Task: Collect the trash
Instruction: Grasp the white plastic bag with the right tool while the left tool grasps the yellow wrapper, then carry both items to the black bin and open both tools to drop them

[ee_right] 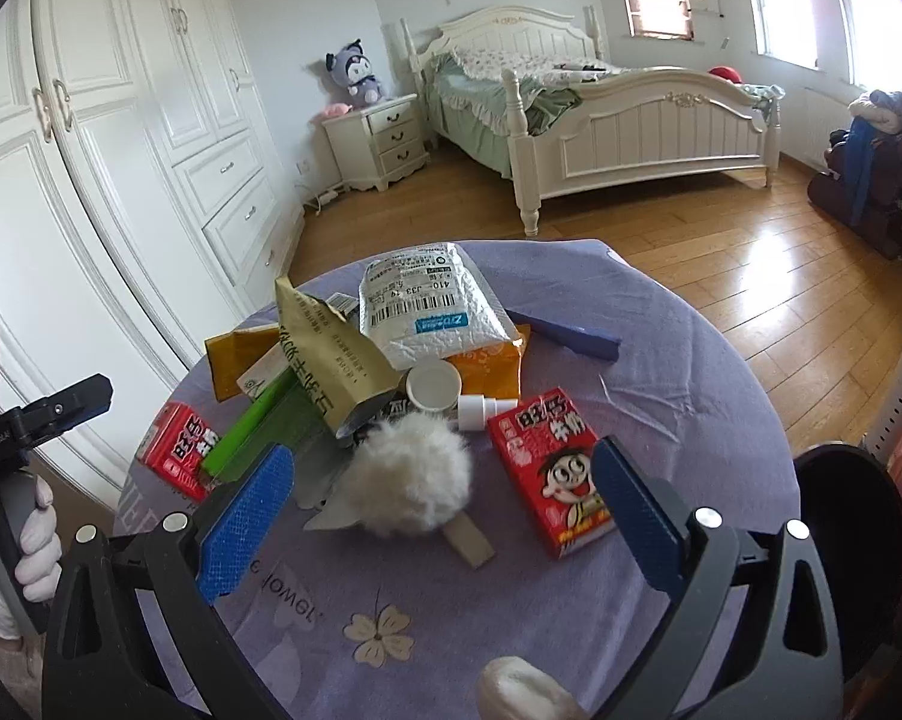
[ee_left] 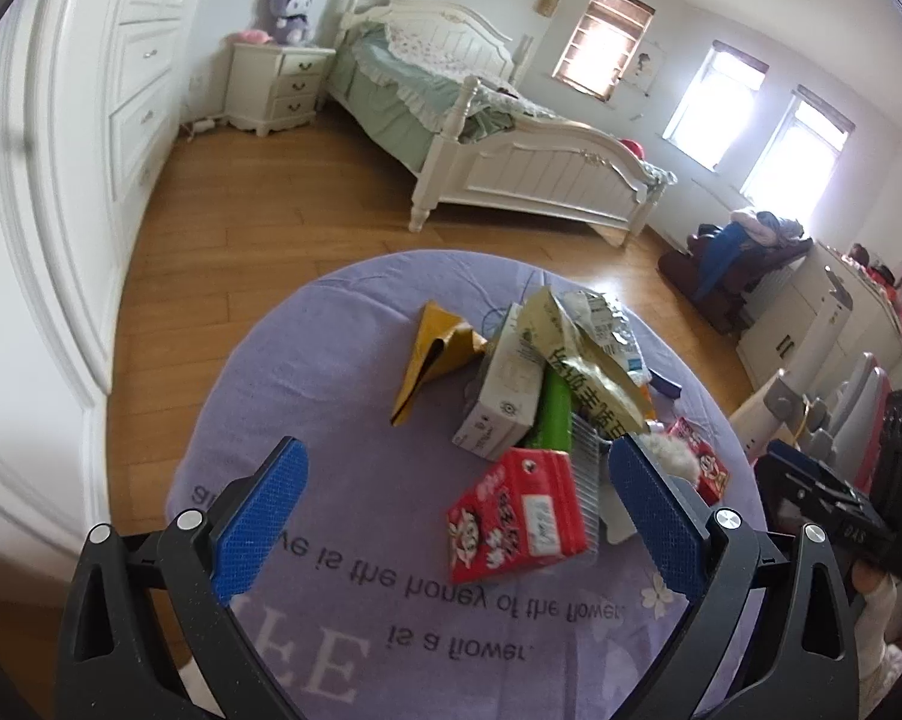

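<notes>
A heap of trash lies on a round table under a purple cloth. My left gripper is open above the near side of a red milk carton, which sits between its blue fingers. Behind that carton are a white box, a green pack and a yellow envelope. My right gripper is open around a white fluffy ball, with a second red carton beside its right finger. A white mailer bag tops the heap.
A black bin stands at the table's right edge. A white wad lies near the front edge. The wardrobe is left, the bed behind, with wood floor between. A gloved hand holds the other gripper.
</notes>
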Motion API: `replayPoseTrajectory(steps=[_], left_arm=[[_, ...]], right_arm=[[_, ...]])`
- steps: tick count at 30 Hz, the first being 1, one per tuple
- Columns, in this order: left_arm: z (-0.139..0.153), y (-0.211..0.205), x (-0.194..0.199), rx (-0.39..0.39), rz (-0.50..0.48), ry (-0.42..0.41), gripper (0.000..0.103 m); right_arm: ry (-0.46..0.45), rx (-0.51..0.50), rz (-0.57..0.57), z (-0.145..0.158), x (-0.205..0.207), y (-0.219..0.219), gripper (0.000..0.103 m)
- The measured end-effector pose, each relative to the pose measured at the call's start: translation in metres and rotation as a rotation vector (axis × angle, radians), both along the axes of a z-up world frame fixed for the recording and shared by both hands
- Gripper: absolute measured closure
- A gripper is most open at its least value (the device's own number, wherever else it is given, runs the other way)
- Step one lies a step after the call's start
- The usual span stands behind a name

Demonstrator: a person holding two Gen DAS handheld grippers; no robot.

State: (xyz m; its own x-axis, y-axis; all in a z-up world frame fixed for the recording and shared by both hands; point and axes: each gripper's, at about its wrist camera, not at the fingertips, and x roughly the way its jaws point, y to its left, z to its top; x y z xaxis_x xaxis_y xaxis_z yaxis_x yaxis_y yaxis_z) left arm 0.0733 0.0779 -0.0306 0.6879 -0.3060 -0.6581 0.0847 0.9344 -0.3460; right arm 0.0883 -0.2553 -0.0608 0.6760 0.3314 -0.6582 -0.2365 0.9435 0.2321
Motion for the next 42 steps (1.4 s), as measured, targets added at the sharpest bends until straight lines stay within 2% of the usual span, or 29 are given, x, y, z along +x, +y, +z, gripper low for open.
replayPoseTrajectory(steps=[2,7,9,12,14,16,18,19,21,24,26,28,33,37,42], left_arm=[[-0.006,0.008,0.020,-0.002,-0.022,0.017,0.008],[-0.021,0.011,0.072,-0.001,-0.094,0.060,0.025],[-0.027,0.004,0.090,0.022,-0.123,0.061,0.028],[-0.038,-0.007,0.116,0.060,-0.153,0.076,0.038],[-0.047,-0.013,0.131,0.072,-0.164,0.100,0.047],[-0.057,-0.019,0.145,0.081,-0.170,0.131,0.067],[-0.066,-0.022,0.152,0.071,-0.171,0.157,0.081],[-0.070,-0.022,0.156,0.065,-0.163,0.171,0.090],[-0.074,-0.021,0.161,0.036,-0.135,0.170,0.094],[-0.073,-0.017,0.159,0.010,-0.095,0.137,0.098],[-0.066,-0.016,0.152,0.010,-0.088,0.097,0.099],[-0.053,-0.015,0.142,0.008,-0.081,0.056,0.099],[-0.004,-0.018,0.099,-0.023,-0.086,-0.054,0.099],[0.039,-0.045,0.069,-0.055,-0.160,-0.131,0.099],[0.070,-0.118,0.052,-0.100,-0.338,-0.164,0.099]], right_arm=[[0.025,0.018,0.026,0.003,0.027,-0.002,0.005],[0.071,0.044,0.079,0.008,0.092,0.005,0.005],[0.083,0.047,0.097,0.006,0.114,0.010,0.005],[0.123,0.036,0.126,0.000,0.142,0.022,0.006],[0.151,0.014,0.141,-0.008,0.158,0.032,0.006],[0.184,-0.032,0.162,-0.016,0.170,0.043,0.007],[0.238,-0.075,0.180,-0.026,0.179,0.051,0.016],[0.264,-0.088,0.185,-0.030,0.179,0.054,0.023],[0.275,-0.082,0.200,-0.033,0.174,0.055,0.032],[0.236,-0.113,0.181,-0.027,0.162,0.054,0.046],[0.212,-0.079,0.172,-0.019,0.150,0.048,0.055],[0.178,-0.035,0.157,-0.010,0.137,0.040,0.059],[0.057,0.087,0.113,0.026,0.091,0.011,0.063],[-0.050,0.159,0.049,0.051,0.050,-0.021,0.063],[-0.196,0.084,-0.117,0.072,0.001,-0.065,0.063]])
